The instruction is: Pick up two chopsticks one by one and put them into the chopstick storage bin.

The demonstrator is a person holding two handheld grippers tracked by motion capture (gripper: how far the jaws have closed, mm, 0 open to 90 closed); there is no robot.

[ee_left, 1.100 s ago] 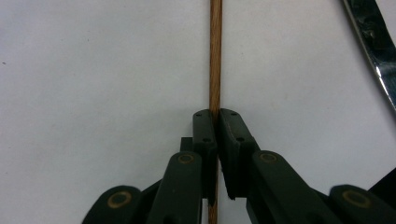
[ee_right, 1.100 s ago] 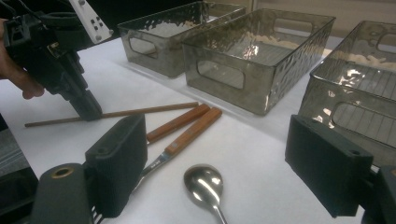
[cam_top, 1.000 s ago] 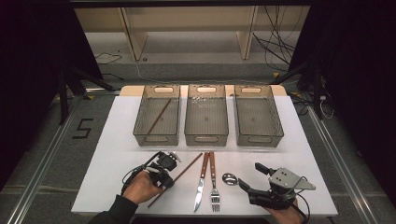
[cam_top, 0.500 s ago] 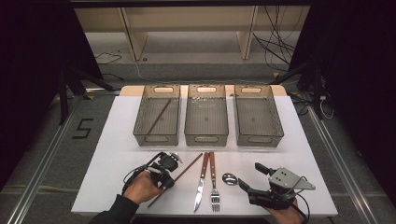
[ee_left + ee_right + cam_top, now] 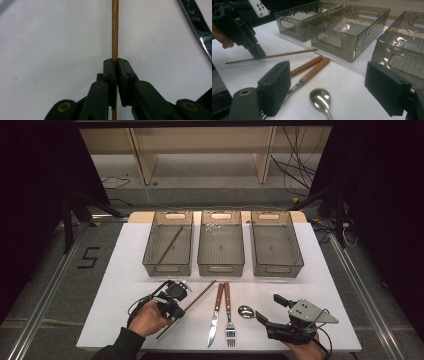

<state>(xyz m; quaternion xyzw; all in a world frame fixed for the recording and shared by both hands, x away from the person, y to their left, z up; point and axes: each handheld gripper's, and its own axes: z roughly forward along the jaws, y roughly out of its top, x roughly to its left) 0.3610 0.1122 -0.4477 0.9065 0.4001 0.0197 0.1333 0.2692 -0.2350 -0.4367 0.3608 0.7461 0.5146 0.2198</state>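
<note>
From above, my left claw (image 5: 172,306) is clamped on the chopstick (image 5: 199,296) lying slantwise on the white table (image 5: 125,270), low on its length so it should lift level toward the left bin (image 5: 168,251), where its twin (image 5: 170,244) already lies. My right claw (image 5: 272,312) waits with its jaws apart near the spoon (image 5: 246,311) — my hand hides its handle. Looking along my left claw (image 5: 115,65), the pads pinch the stick (image 5: 115,27); its far end is cut off. From my right claw (image 5: 332,86), empty and wide, the spoon (image 5: 320,98), knife (image 5: 305,66) and fork (image 5: 312,71) lie close — the blade and tines are hidden.
</note>
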